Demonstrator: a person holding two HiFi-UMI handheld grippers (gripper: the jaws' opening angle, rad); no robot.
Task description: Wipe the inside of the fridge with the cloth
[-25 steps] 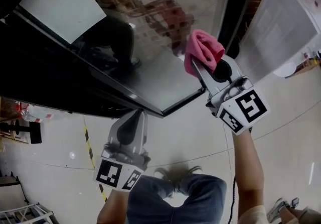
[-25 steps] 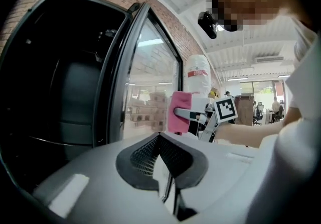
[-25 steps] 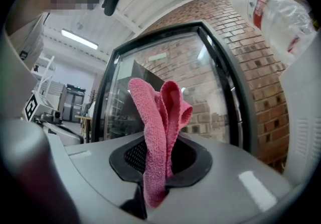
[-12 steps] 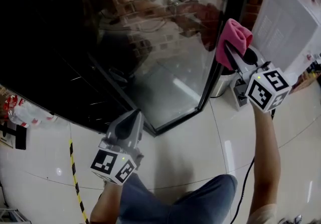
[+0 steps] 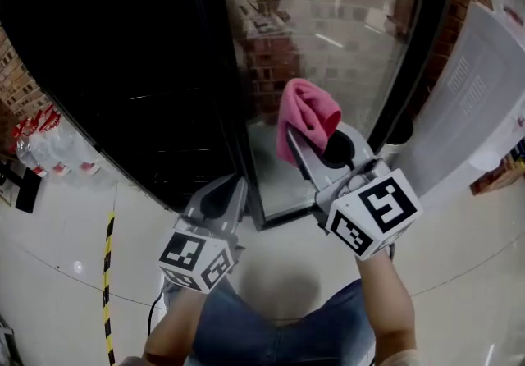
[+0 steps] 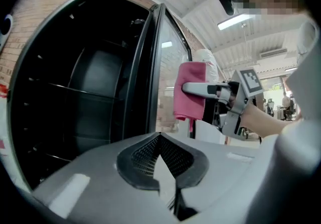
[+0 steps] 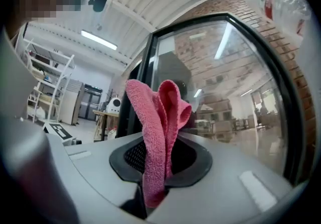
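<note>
Now that the right gripper (image 5: 297, 141) has swung its clamped cloth (image 5: 305, 118) from 2 o'clock to centre, the open fridge (image 5: 107, 69) sits at 10 o'clock. Left gripper (image 5: 228, 185) is closed, empty; no wiping yet.

Ceiling strip lights (image 7: 98, 39) are shining brightly overhead, the glass door (image 5: 328, 36) is mirroring them as glare, the fridge interior (image 5: 107, 69) is showing nearly black, and frame edges are bending and darkening.
</note>
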